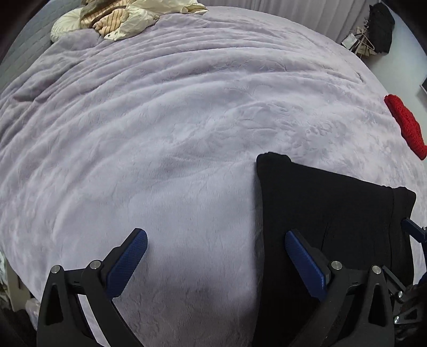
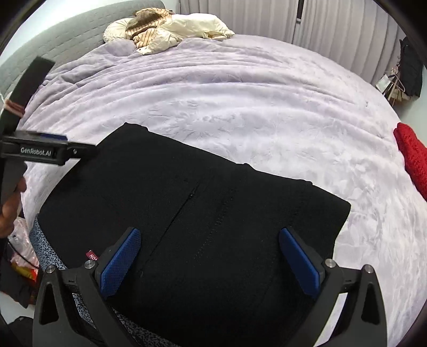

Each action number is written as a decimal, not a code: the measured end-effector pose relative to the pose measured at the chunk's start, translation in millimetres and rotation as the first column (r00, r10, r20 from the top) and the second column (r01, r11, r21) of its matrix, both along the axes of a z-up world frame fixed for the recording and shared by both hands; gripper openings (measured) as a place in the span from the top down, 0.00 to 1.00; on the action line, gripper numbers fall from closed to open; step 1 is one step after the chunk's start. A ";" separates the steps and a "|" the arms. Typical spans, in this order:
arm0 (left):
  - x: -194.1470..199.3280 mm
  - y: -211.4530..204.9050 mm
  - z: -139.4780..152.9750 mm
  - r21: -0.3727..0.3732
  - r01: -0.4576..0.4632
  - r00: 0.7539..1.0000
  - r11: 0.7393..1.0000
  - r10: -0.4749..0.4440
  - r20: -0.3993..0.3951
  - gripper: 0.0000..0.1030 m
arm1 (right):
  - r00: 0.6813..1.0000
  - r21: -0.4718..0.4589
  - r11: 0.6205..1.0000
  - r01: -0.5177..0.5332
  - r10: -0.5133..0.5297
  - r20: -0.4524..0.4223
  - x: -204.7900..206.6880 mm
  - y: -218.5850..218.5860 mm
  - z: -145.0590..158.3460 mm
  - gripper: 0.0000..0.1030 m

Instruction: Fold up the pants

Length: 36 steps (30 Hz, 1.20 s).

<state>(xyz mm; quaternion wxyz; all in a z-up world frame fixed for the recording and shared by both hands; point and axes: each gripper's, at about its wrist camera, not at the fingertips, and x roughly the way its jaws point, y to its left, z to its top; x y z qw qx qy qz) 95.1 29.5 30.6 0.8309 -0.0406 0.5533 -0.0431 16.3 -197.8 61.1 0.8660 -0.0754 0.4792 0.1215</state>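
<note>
The right gripper [image 2: 209, 259] hung with its blue-padded fingers [image 2: 120, 263] spread wide and nothing between them, directly over the black pants [image 2: 202, 208], which lay folded into a thick rectangle at the near edge of the bed. Under its left finger a small red label [image 2: 92, 255] showed on the cloth, and below that a speckled blue-grey fabric [image 2: 45, 240] peeked out from beneath the pants.

The left gripper [image 1: 216, 263] was likewise wide apart and empty, held over bare blanket [image 1: 173, 120], with the pants beneath its right finger and running off to its right. From the right wrist view its black body (marked GenRobot.AI) sat at the far left, a hand [image 2: 9, 211] gripping the handle.

Beyond both claws the lilac plush blanket spread in soft ridges. A red knitted item [image 2: 412, 157] lay at the bed's right edge. Farthest off, cream pillows [image 2: 192, 28] and a striped garment [image 2: 145, 32] were heaped against a grey headboard [image 2: 66, 34], with pale curtains [image 2: 333, 24] behind and dark clothing [image 2: 412, 69] hanging in the right corner.
</note>
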 end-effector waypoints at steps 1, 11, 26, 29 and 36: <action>-8.0 -0.5 -0.9 -0.004 0.001 1.000 1.000 -0.001 -0.003 0.00 | 1.000 -0.004 1.000 -0.014 0.014 0.005 -5.5 1.4 0.5 0.00; -58.7 -7.1 0.1 -0.015 0.026 1.000 1.000 -0.026 -0.004 0.00 | 1.000 -0.007 1.000 -0.018 0.018 0.015 -66.6 -20.5 -4.1 0.01; -67.9 -46.6 43.6 -0.052 0.189 0.980 0.981 -0.184 0.079 0.00 | 0.983 0.183 0.967 0.176 -0.182 0.018 -79.8 -84.0 23.5 0.00; -59.5 -62.3 34.3 -0.058 0.214 0.976 0.975 -0.211 0.052 0.00 | 0.968 0.205 0.946 0.251 -0.246 -0.050 -75.3 -104.3 11.7 0.00; -40.6 -74.4 -1.5 -0.154 0.230 0.971 0.961 -0.236 -0.026 0.00 | 0.963 0.271 0.925 0.265 -0.236 -0.134 -55.3 -117.8 -14.0 0.00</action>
